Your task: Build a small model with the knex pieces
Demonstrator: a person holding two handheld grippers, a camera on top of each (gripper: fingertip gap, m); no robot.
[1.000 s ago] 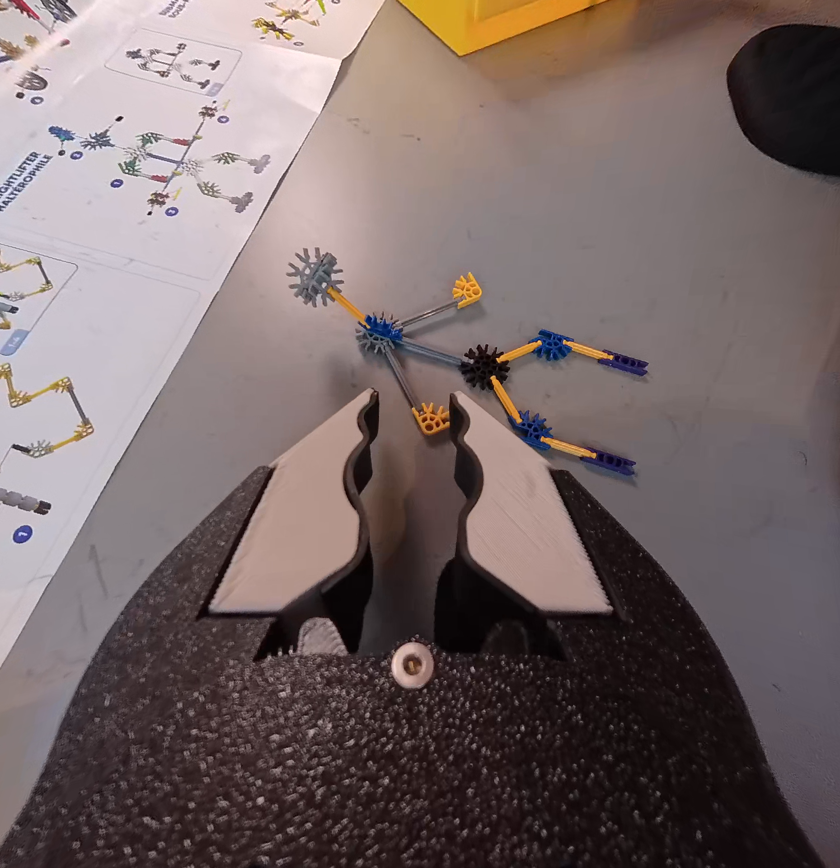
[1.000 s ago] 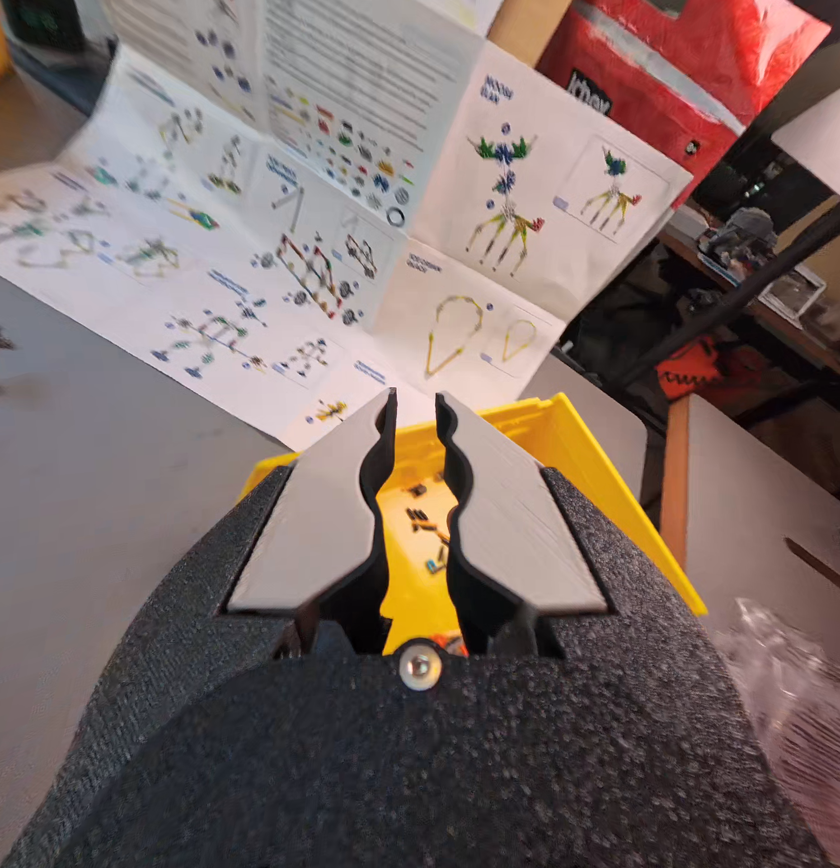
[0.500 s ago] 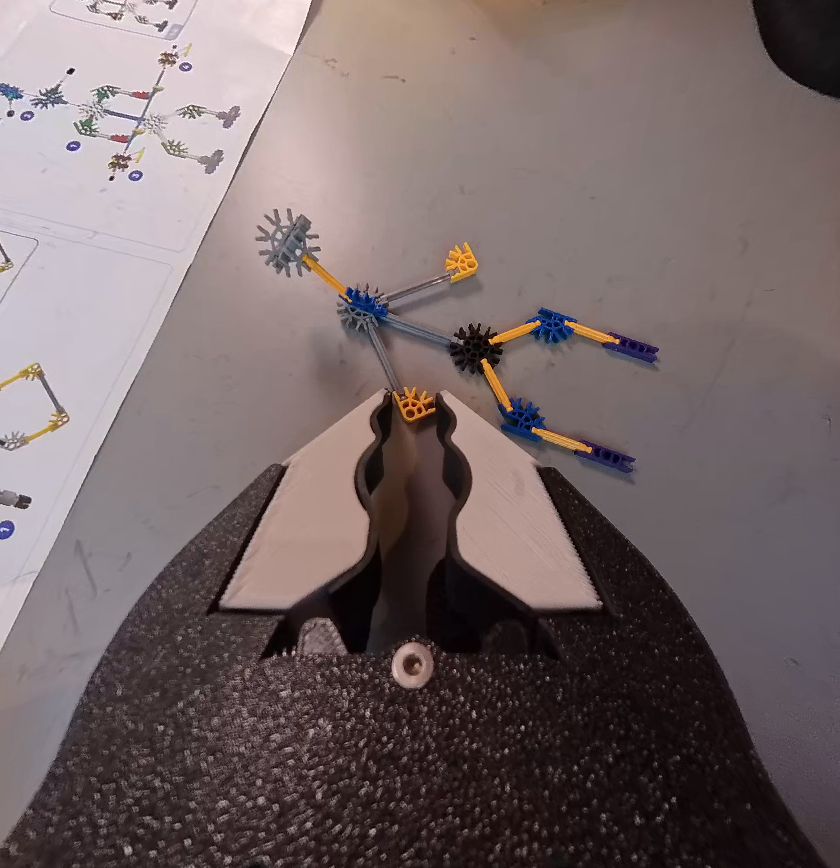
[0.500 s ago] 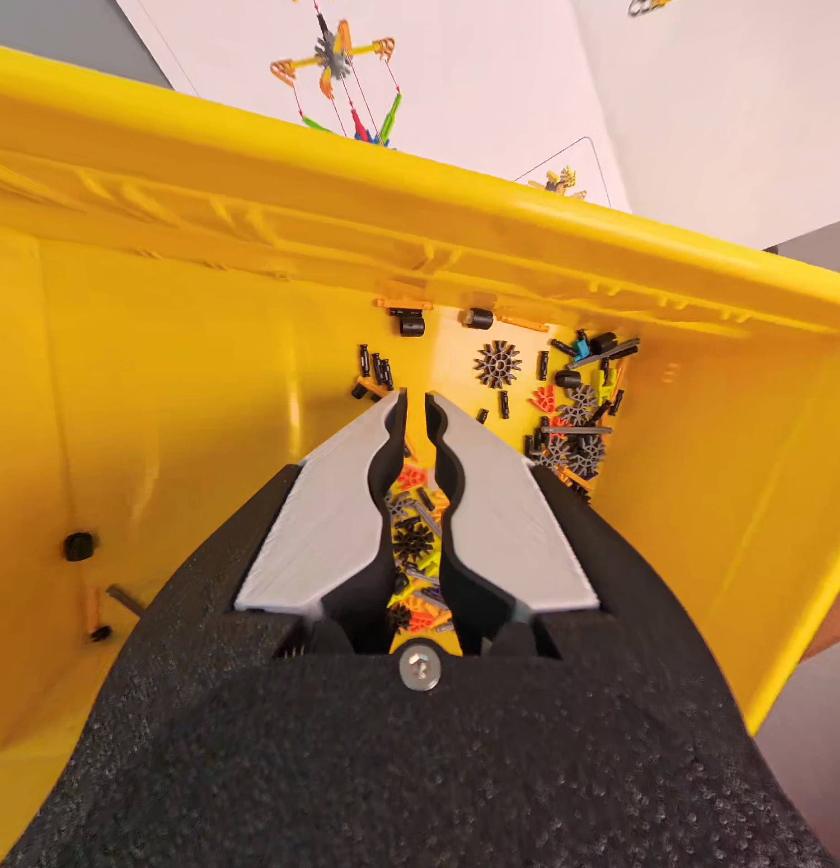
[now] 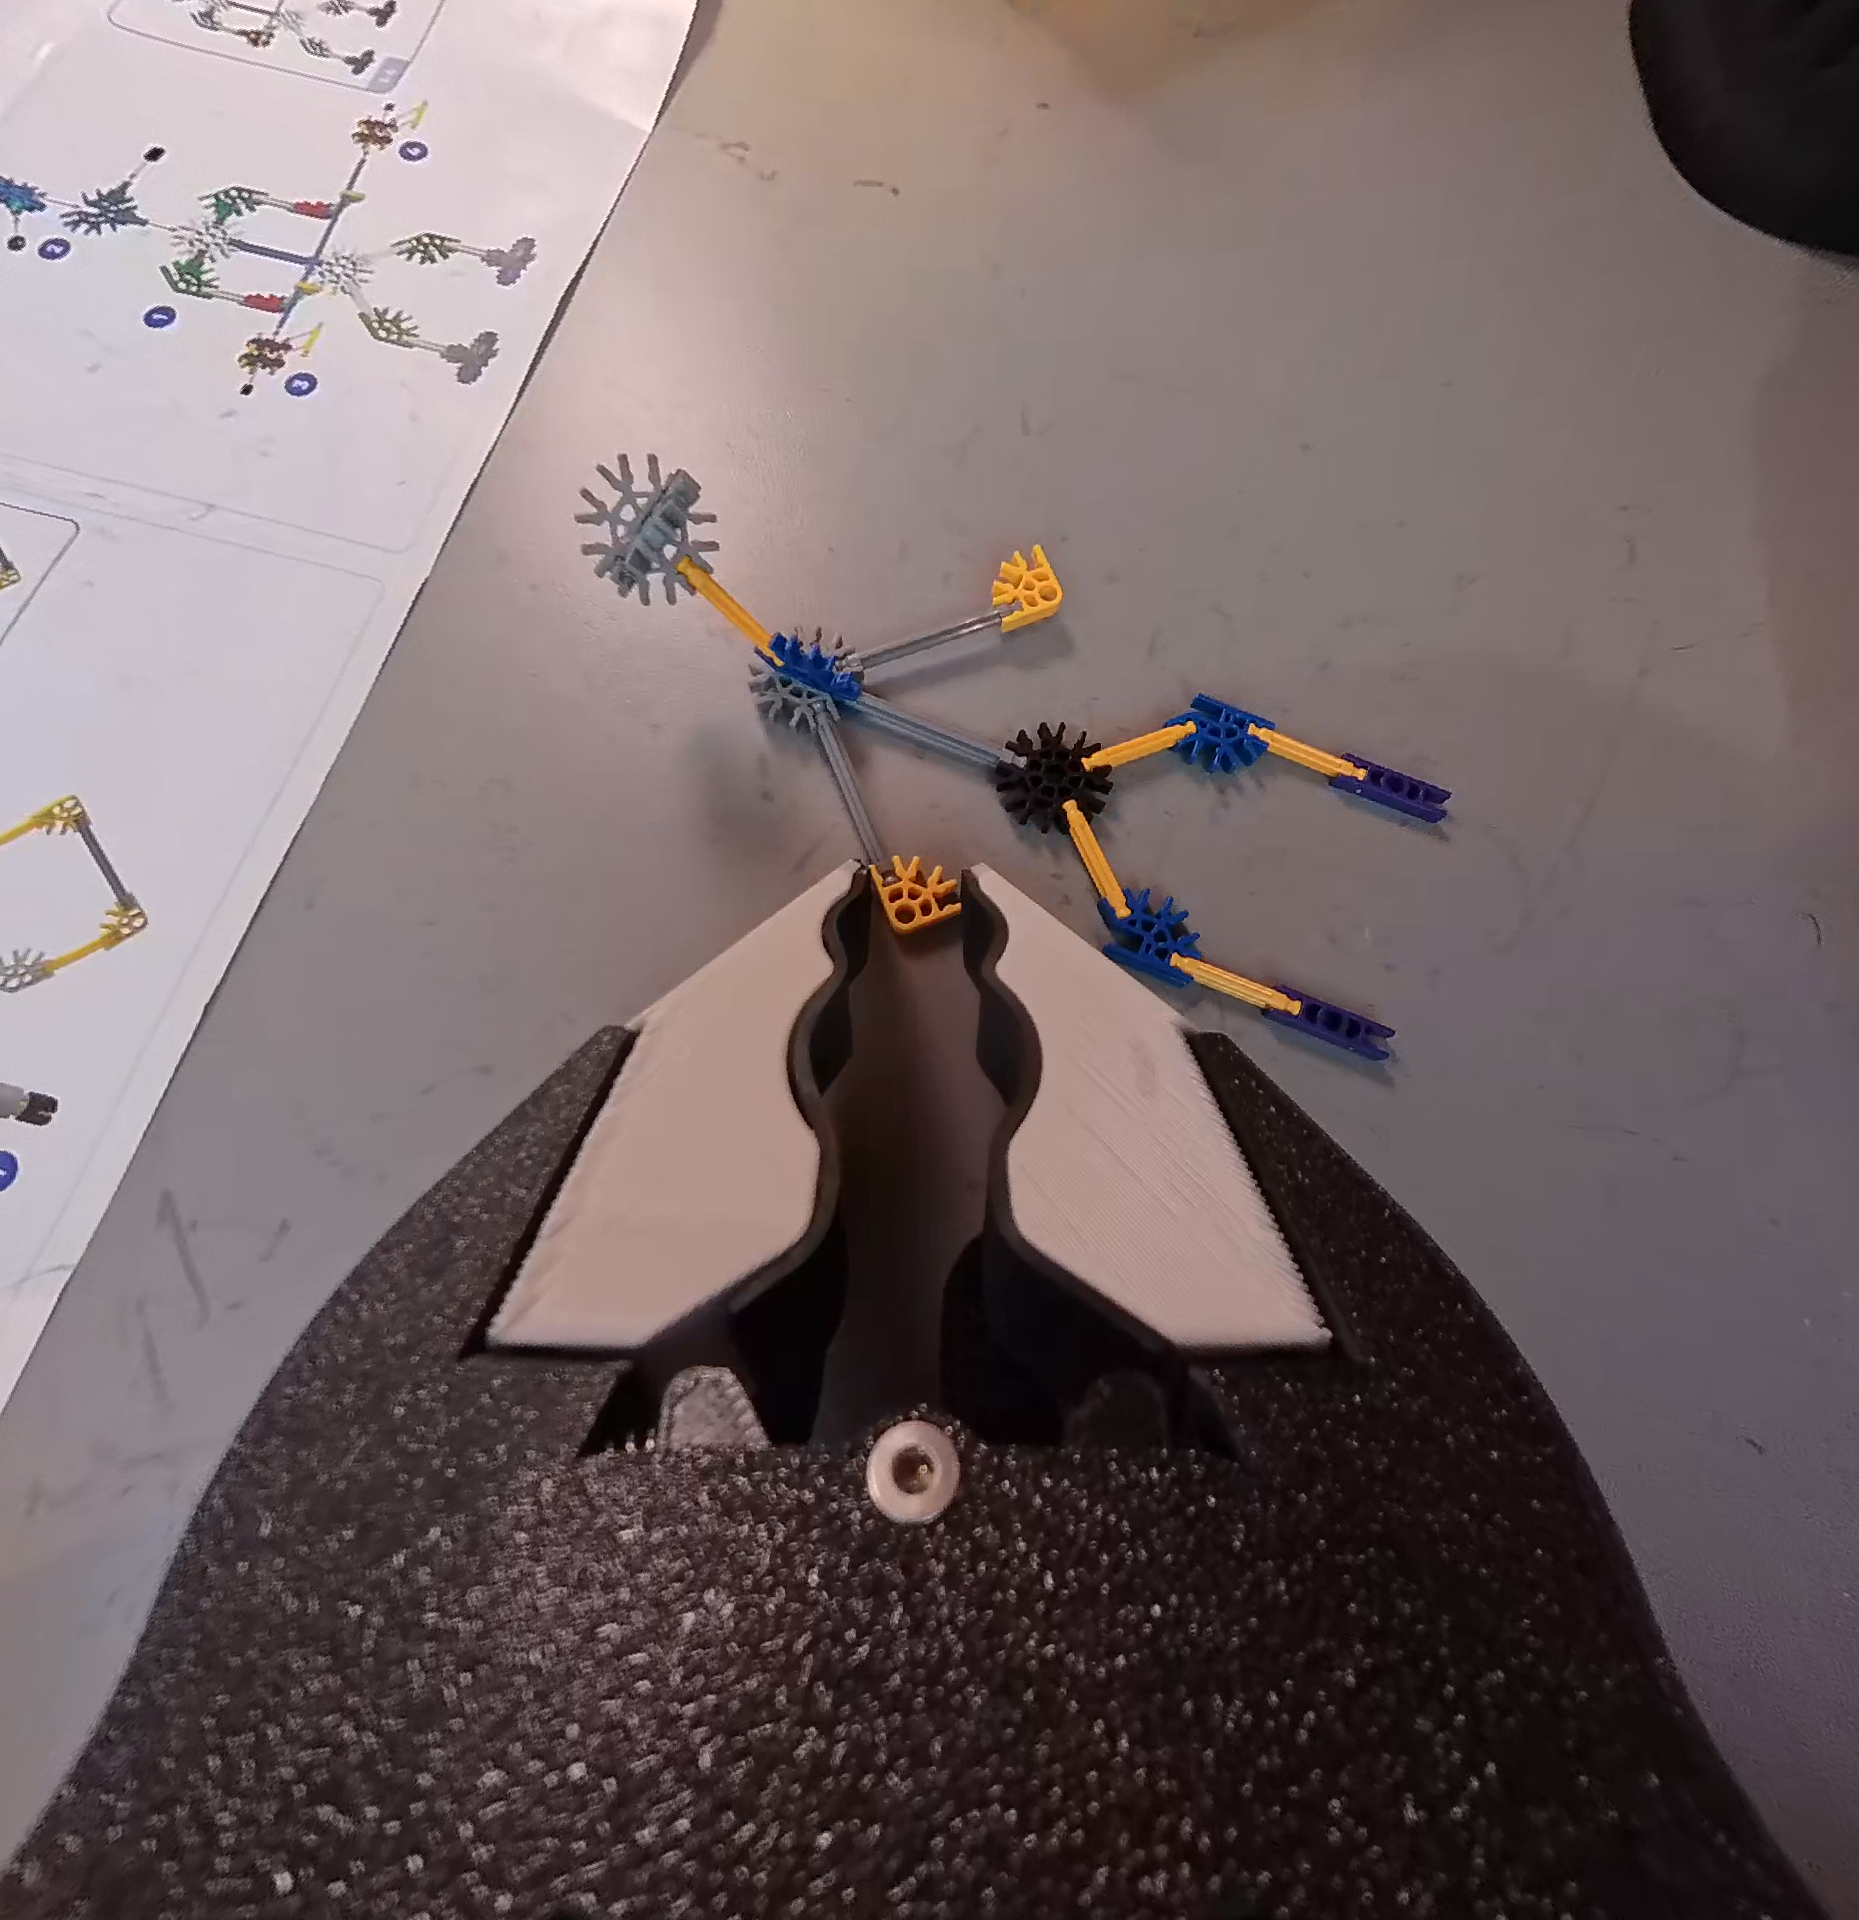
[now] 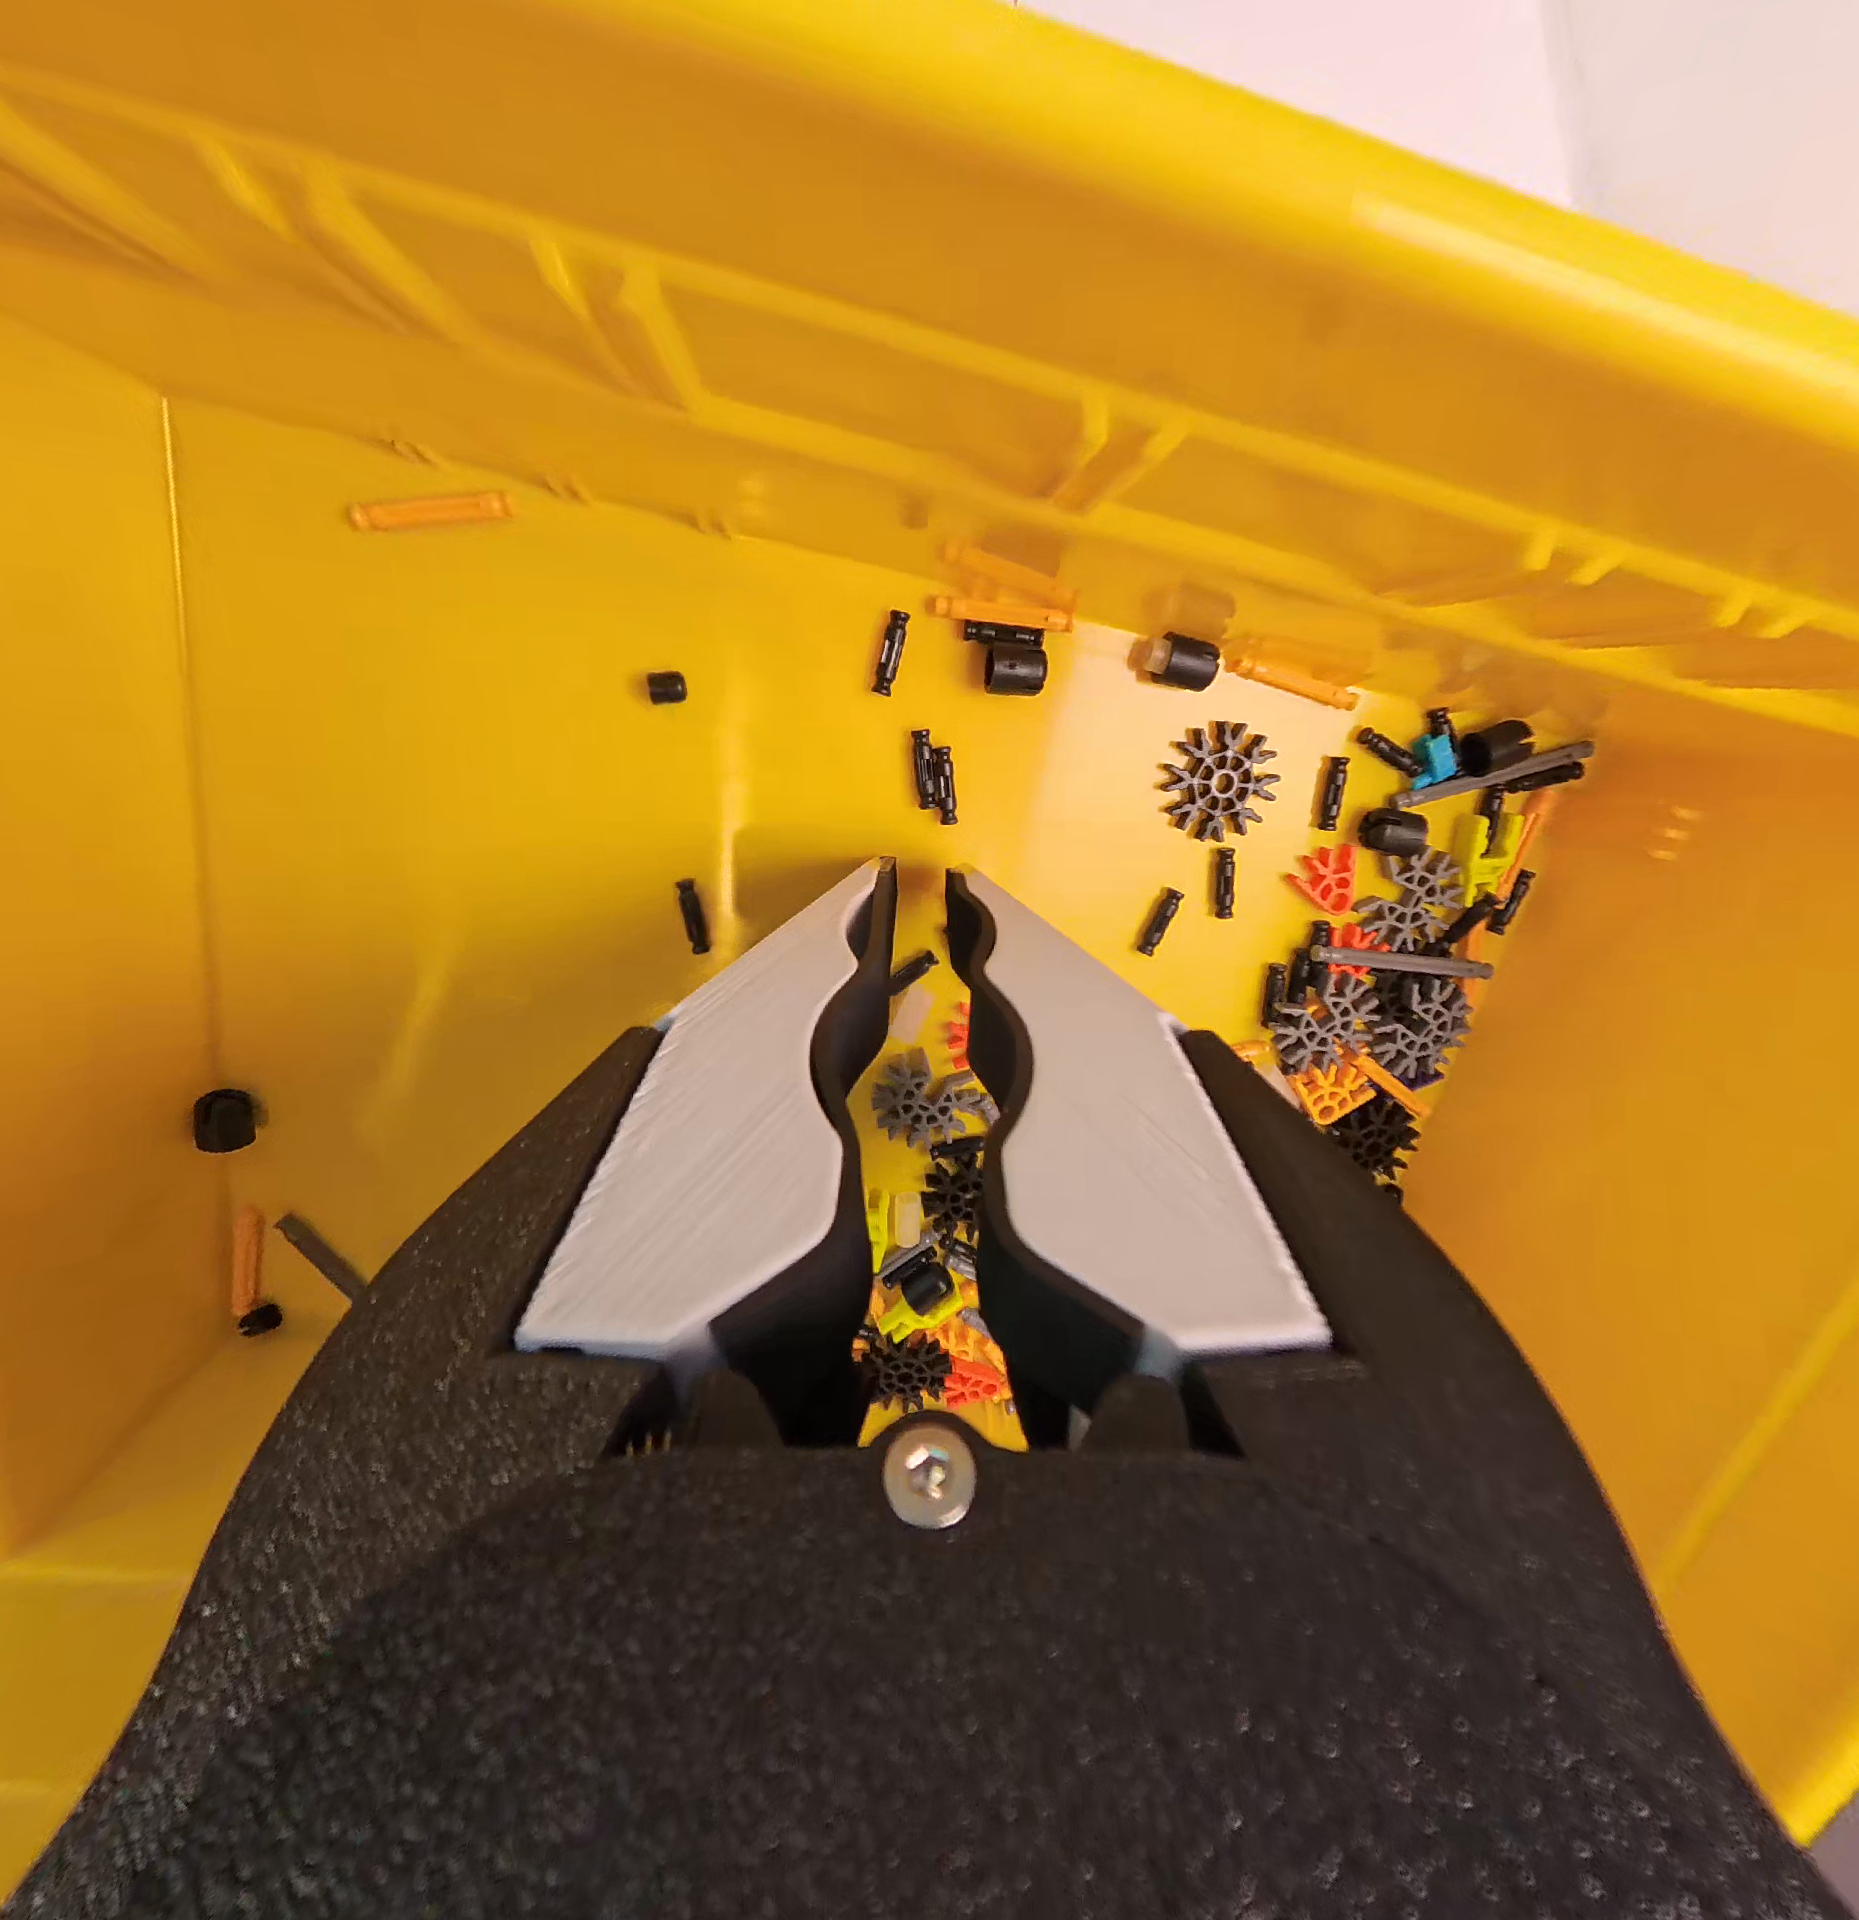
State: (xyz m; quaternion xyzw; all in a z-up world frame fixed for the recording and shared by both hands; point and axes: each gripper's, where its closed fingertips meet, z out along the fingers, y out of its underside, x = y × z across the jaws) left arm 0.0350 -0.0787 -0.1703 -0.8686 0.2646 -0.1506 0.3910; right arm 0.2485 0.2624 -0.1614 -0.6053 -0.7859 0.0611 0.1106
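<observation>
Right wrist view looks down into a yellow bin [image 6: 281,831], the largest thing here, where the right tongs [image 6: 917,883] hang with a narrow gap between their tips, holding nothing; loose rods and a grey snowflake connector [image 6: 1219,779] lie on the bin's floor. On the grey surface [image 5: 1320,364], beside a printed instruction sheet [image 5: 177,520], the left tongs [image 5: 914,883] grip the yellow connector [image 5: 912,899] at one arm of a stick figure model [image 5: 1008,748].
</observation>
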